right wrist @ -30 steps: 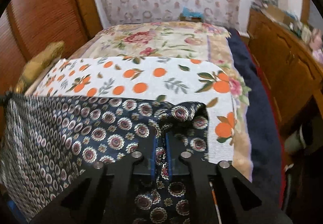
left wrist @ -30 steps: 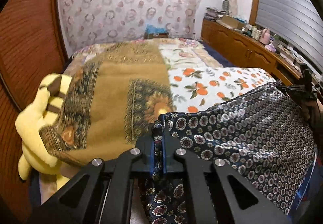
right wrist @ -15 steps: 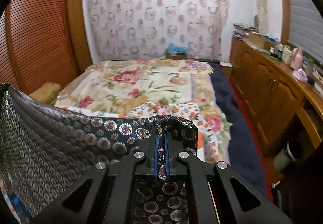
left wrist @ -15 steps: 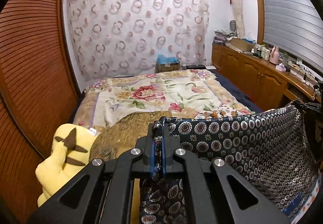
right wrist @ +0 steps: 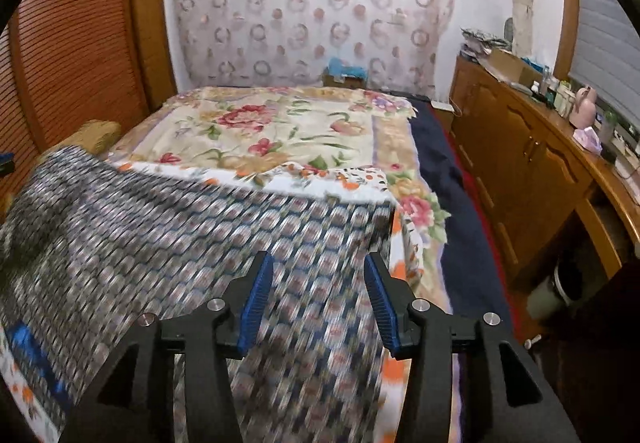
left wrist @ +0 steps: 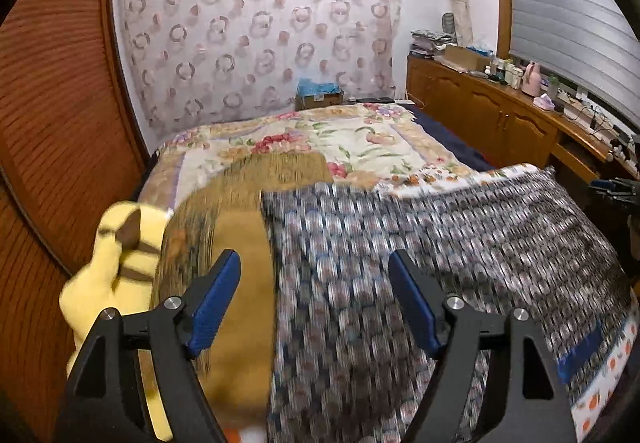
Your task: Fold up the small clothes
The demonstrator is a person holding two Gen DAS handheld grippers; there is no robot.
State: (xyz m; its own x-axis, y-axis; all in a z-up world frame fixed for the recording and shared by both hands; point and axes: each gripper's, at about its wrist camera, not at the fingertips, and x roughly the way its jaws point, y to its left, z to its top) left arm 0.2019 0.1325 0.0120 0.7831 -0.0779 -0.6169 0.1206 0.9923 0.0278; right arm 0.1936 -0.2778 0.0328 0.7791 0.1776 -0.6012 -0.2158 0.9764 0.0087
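Both grippers stand with their jaws wide apart and nothing between the blue pads. The left gripper point(left wrist: 314, 293) hovers over the near left edge of the navy medallion-print garment point(left wrist: 420, 263), and the right gripper point(right wrist: 316, 295) hovers over its near right part point(right wrist: 208, 267). The cloth is blurred in both views, so it seems to be in motion or the cameras are; I cannot tell whether it lies fully settled. It spreads across the near end of the bed point(right wrist: 280, 131), over a white cloth with orange fruit print point(right wrist: 360, 183) and partly over a tan blanket point(left wrist: 240, 243). A yellow plush toy point(left wrist: 108, 263) sits at the left edge, just beside the tan blanket.

My judgement is that the step in hand is laying the garment out flat before the first fold. To do it well, let the fabric come to rest first, then check that the far hem lies straight and without a roll. Any pinch should take one layer edge at each near corner, not the fruit-print cloth beneath. Both grippers ought to move together at the same height, so the fold line stays parallel to the hem. Keep the left side clear of the plush toy, which could snag the cloth
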